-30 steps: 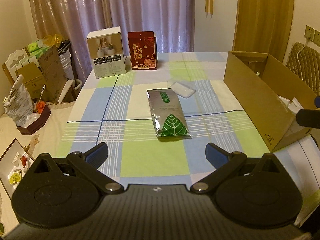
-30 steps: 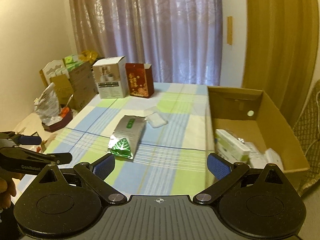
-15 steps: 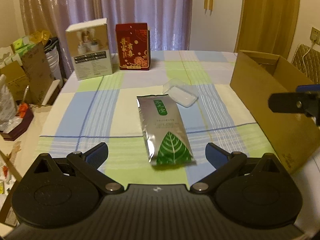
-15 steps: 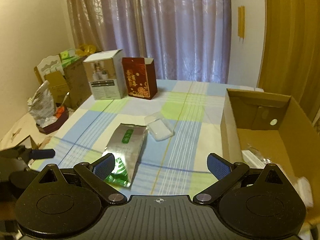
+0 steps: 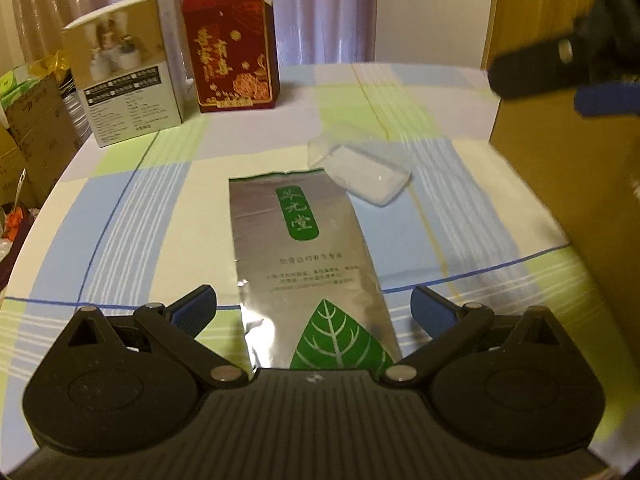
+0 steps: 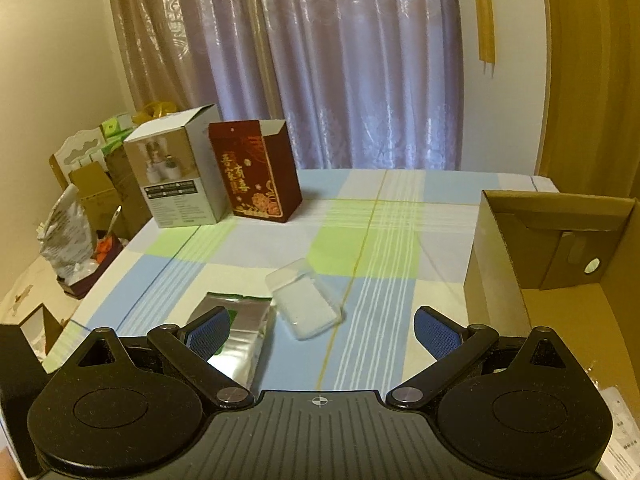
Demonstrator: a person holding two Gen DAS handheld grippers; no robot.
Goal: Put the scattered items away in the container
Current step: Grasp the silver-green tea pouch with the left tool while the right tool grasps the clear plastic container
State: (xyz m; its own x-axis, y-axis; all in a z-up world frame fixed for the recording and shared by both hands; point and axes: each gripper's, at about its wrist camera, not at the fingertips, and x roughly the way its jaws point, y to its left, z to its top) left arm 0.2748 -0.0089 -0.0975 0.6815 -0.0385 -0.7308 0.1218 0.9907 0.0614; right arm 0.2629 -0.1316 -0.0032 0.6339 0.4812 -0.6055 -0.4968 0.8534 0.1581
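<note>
The carton (image 6: 560, 280) on the table (image 5: 120, 208) holds white packets at its near corner. The pouch (image 5: 308, 264) lies flat, leaf end toward the spread left tongs (image 5: 314, 312). Right tongs (image 6: 320, 332) gape, empty.

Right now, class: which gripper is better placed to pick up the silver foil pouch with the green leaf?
Left gripper: open, straddling the silver foil pouch. The right gripper points beside it.

Home: curtains (image 6: 340, 64), checked tablecloth (image 6: 360, 248)
</note>
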